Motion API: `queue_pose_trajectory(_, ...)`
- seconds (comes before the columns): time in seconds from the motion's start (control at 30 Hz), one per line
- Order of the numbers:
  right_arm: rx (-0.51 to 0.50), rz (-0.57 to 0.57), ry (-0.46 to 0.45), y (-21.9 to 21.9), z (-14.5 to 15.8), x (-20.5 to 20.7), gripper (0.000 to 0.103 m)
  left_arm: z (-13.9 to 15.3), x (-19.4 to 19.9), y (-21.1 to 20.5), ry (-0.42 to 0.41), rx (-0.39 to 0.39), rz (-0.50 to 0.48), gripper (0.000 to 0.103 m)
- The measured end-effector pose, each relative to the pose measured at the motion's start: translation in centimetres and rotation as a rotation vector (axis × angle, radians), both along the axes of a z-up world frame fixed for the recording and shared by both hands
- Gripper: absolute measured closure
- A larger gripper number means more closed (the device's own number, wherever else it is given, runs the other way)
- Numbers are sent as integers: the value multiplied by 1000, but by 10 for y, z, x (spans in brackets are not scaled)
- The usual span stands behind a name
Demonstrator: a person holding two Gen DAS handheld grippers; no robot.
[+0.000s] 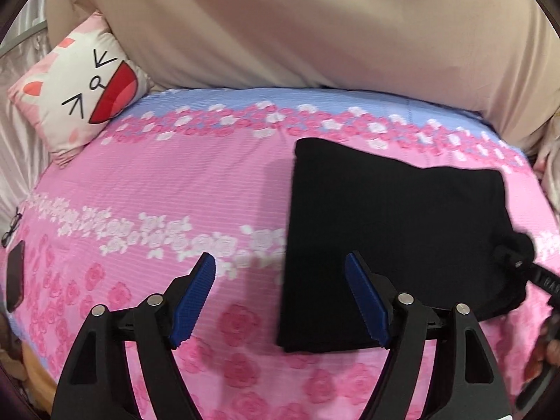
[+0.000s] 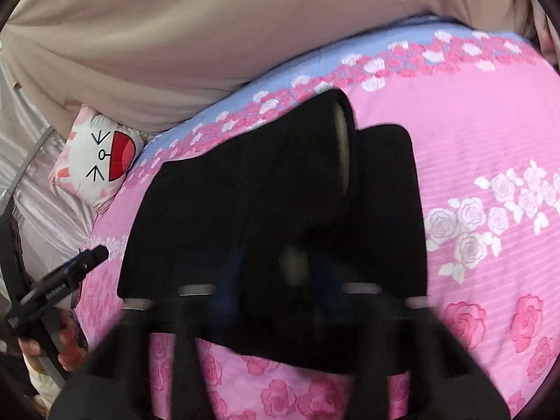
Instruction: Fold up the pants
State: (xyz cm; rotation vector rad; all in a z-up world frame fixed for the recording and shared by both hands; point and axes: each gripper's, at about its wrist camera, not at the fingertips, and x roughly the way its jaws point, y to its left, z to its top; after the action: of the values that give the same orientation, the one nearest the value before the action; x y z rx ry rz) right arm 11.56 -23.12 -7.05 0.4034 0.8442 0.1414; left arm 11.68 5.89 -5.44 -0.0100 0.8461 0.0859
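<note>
The black pants point(image 1: 385, 231) lie folded into a compact block on the bed's pink rose-print cover point(image 1: 168, 189), toward the right side of the left wrist view. Their near left corner reaches just in front of the left claw point(image 1: 280, 297), whose blue-padded fingers point(image 1: 194, 297) stand spread with only bedcover and that corner of cloth showing between them; neither pad presses on the fabric.

In the right wrist view the pants fill the middle, with part of the cloth raised into a rolled hump that shows a pale inner lining point(image 2: 341, 147) at its open end. The right claw point(image 2: 290, 280) is smeared by motion blur and sunk against the black cloth. Its fingers look drawn close together at the fabric, but whether the pads actually pinch the pants cannot be told.

Around the garment the cover is bare. A cat-face cushion point(image 1: 80, 94) leans at the far left corner of the bed, against a large beige pillow or padded headboard point(image 1: 297, 28) running along the far edge. At the left edge of the bed lie a dark phone-like slab point(image 1: 14, 276) and a pair of glasses point(image 1: 12, 225), well apart from the pants. Nothing lies between either claw and the pants.
</note>
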Motion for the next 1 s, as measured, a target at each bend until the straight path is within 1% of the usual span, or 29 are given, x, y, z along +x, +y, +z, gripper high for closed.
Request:
queue_pose_trajectory(0.07,-63,-1,-62,8,22,-7,88,-2,3,5,10,-4,3,29)
queue_pose_trajectory(0.13,-89,-10,-145,9,51,-23,88,-1,3,11,6,-19,3,29)
queue_pose_trajectory(0.17,-123,-13,-166,8,60,-29,88,-1,2,13,0,-23,1,28)
queue_pose_trajectory(0.2,-175,-25,-161,5,59,-34,87,-1,1,14,-8,-24,-3,26)
queue_pose_trajectory(0.23,-200,-27,-121,0,48,-31,86,-3,0,14,-12,-24,-6,20)
queue_pose_trajectory(0.27,-206,-32,-56,-7,28,-26,82,-7,1,12,-11,-20,-8,20)
queue_pose_trajectory(0.3,-184,-51,36,-17,-1,-20,77,-13,3,9,1,-10,-9,20)
queue_pose_trajectory(0.33,-126,-74,39,-26,-12,-24,75,-20,6,6,26,-1,-17,20)
queue_pose_trajectory(0.37,-56,-112,-9,-34,-8,-37,75,-25,8,4,42,7,-24,20)
queue_pose_trajectory(0.4,-48,-136,-33,-37,-1,-44,75,-26,8,3,42,17,-19,20)
queue_pose_trajectory(0.43,-70,-168,-77,-39,10,-53,74,-25,6,2,31,27,-16,20)
queue_pose_trajectory(0.47,-114,-197,-118,-38,23,-60,73,-23,4,2,21,28,-19,20)
queue_pose_trajectory(0.5,-190,-217,-147,-32,38,-64,73,-19,3,3,11,21,-23,20)
queue_pose_trajectory(0.53,-239,-212,-166,-25,49,-63,73,-16,3,3,1,13,-25,20)
queue_pose_trajectory(0.57,-268,-193,-186,-16,59,-61,73,-12,3,1,-11,6,-28,20)
queue_pose_trajectory(0.6,-282,-145,-204,-3,70,-53,73,-10,4,-1,-18,5,-30,20)
queue_pose_trajectory(0.67,-303,-69,-211,16,76,-36,73,-5,6,-10,-34,4,-42,20)
queue_pose_trajectory(0.73,-347,13,-188,42,69,-5,73,-5,8,-23,-28,2,-75,20)
queue_pose_trajectory(0.8,-351,77,-134,62,50,28,74,-8,8,-37,-20,16,-108,20)
queue_pose_trajectory(0.87,-340,123,-82,76,31,60,75,-20,9,-50,3,68,-138,20)
queue_pose_trajectory(0.93,-389,125,-28,78,11,84,76,-35,12,-57,33,115,-144,19)
queue_pose_trajectory(0.97,-417,106,12,72,-3,100,78,-41,14,-57,41,123,-143,18)
queue_pose_trajectory(1.0,-401,75,43,58,-17,114,82,-45,15,-56,40,123,-137,14)
